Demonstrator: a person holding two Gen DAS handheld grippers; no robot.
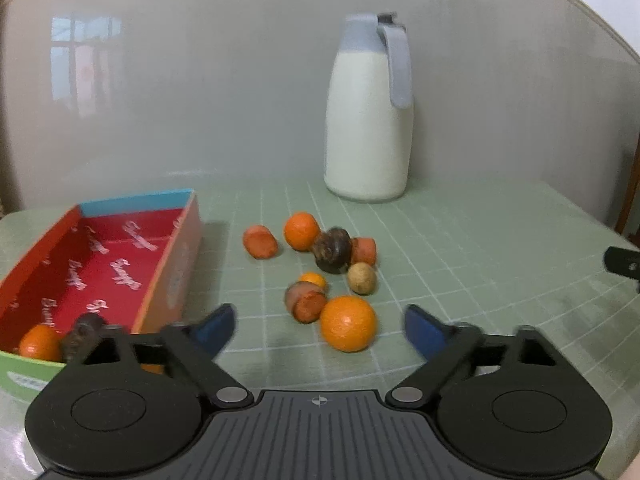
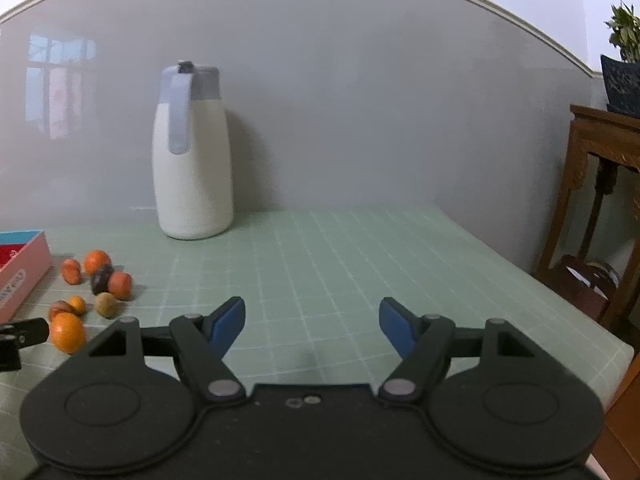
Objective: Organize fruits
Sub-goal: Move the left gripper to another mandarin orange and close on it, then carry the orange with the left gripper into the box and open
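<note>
With both tools gaping and empty, the left tool [image 1: 320, 326] should straddle the nearest orange [image 1: 348, 328] squarely before lifting it to the red box [image 1: 172, 264], while the right tool [image 2: 312, 320] keeps clear.

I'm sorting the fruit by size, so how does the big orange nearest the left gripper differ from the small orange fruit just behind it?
The big orange is far larger than the small orange fruit. The big orange lies in full view, while the small one is half hidden behind a cut reddish piece. The big orange lies just ahead of the left gripper, the small one further off. Both are round, orange and still on the green mat, outside the box.
</note>
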